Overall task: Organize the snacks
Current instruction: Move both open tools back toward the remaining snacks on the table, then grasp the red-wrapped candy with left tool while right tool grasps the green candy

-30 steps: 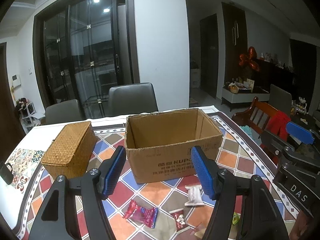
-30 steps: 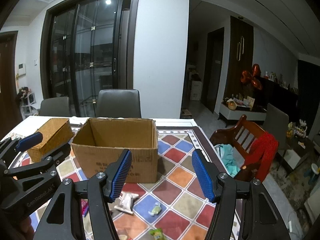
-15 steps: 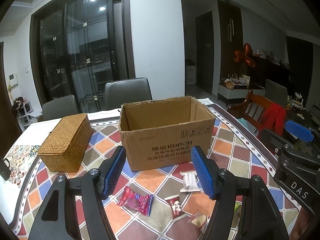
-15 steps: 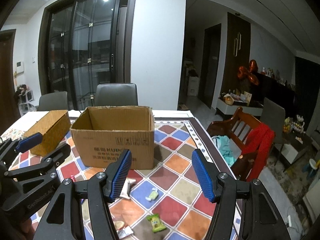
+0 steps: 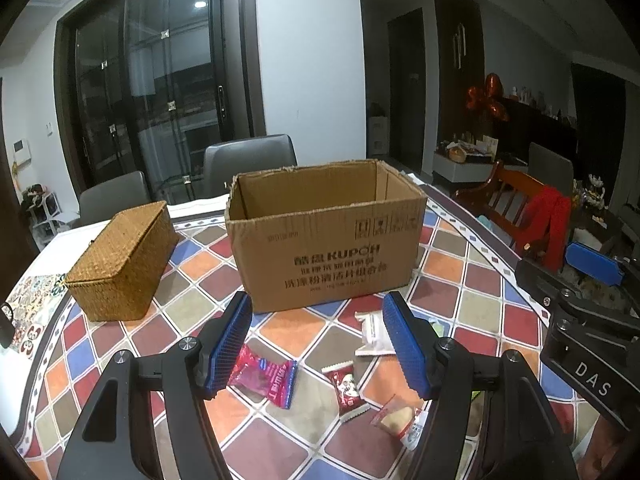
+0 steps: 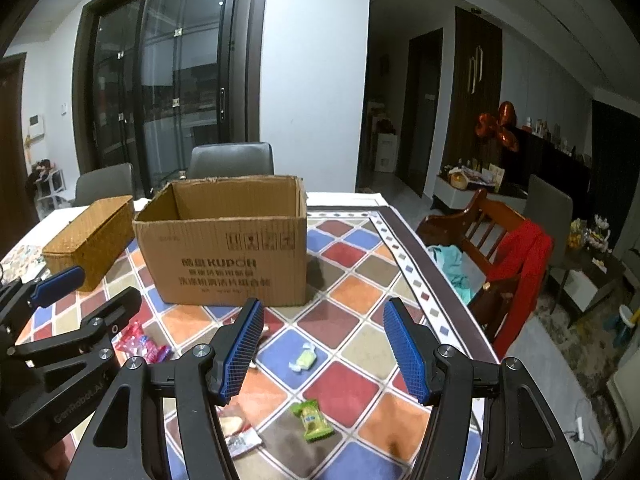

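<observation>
A: How will the snacks handle?

B: Light, crinkly, probably slippery, going by their looks. Nearest the left gripper (image 5: 316, 344), fingers released and empty, lie a red-and-blue packet (image 5: 266, 376) at seven o'clock, a small red sachet (image 5: 347, 389) at six and a white packet (image 5: 374, 334) at three. I'd pinch each across its flat middle or a sealed edge, and lightly, since the contents may crush.

A: And the right gripper (image 6: 322, 350)?

B: Also released, nothing between the fingers. A green packet (image 6: 314, 419) sits at six o'clock, a pale green candy (image 6: 303, 360) nearer centre.

A: The surface?

B: Smooth, covered in coloured diamond tiles (image 5: 192, 264). Beyond the snacks at twelve o'clock stands an open cardboard box (image 5: 324, 232), a lidded wicker basket (image 5: 122, 260) at ten. Farther off: grey chairs (image 5: 248, 160), dark glass doors (image 5: 148, 92).
</observation>
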